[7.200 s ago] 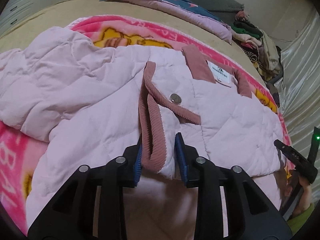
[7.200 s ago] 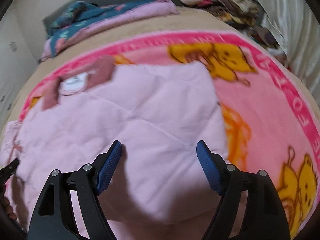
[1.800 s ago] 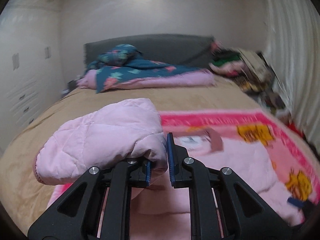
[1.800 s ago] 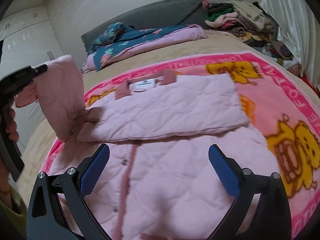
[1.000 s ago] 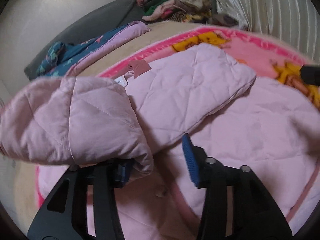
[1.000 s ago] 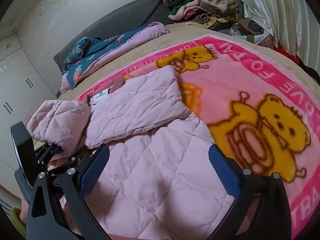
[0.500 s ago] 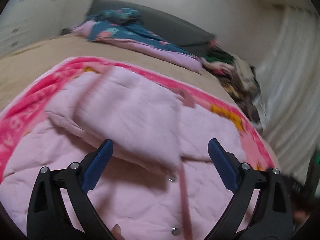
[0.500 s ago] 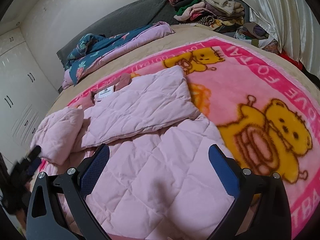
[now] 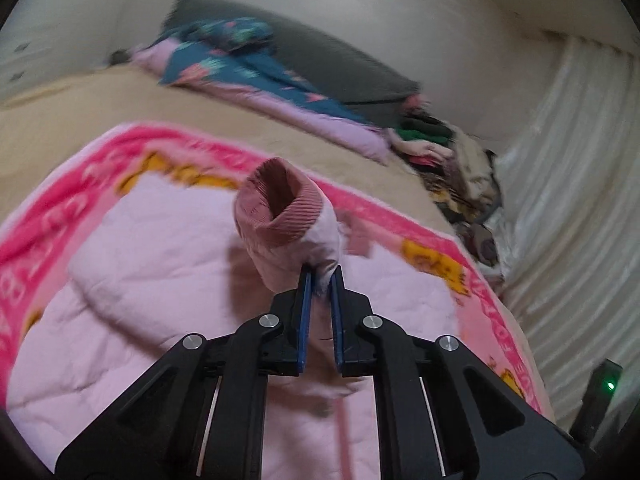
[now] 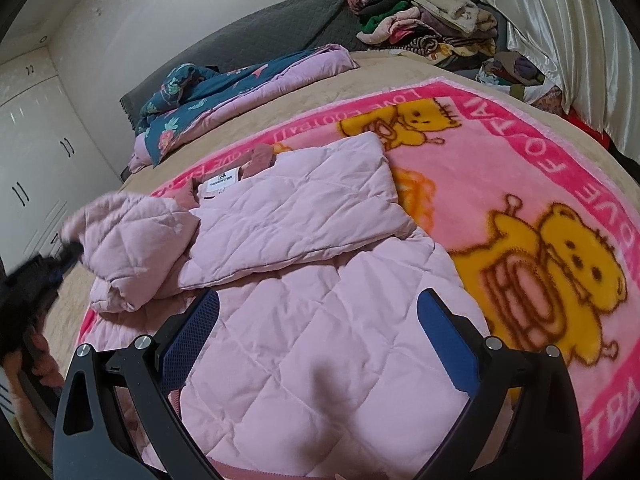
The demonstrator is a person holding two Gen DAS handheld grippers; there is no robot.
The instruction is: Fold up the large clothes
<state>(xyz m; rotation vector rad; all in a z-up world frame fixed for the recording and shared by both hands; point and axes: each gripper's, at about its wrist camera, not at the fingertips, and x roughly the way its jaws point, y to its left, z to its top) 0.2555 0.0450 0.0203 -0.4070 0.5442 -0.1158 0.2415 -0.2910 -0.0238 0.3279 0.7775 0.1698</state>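
Left wrist view blurry; collar label on the jacket (image 10: 304, 240) unreadable. Clothes pile (image 10: 424, 20) at bed's far corner, floral quilt (image 10: 240, 92) by headboard. Pale pink quilted jacket lies on pink bear blanket (image 10: 520, 200), one side folded over. Left gripper (image 9: 319, 280) jaws pinch sleeve (image 9: 288, 232) near ribbed cuff, lifted. Right gripper (image 10: 318, 320) jaws wide, hovering over jacket, empty.

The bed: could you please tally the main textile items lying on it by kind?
Pink quilted jacket: 1
Pink cartoon blanket: 1
Blue floral duvet: 1
Pile of assorted clothes: 1
Total: 4
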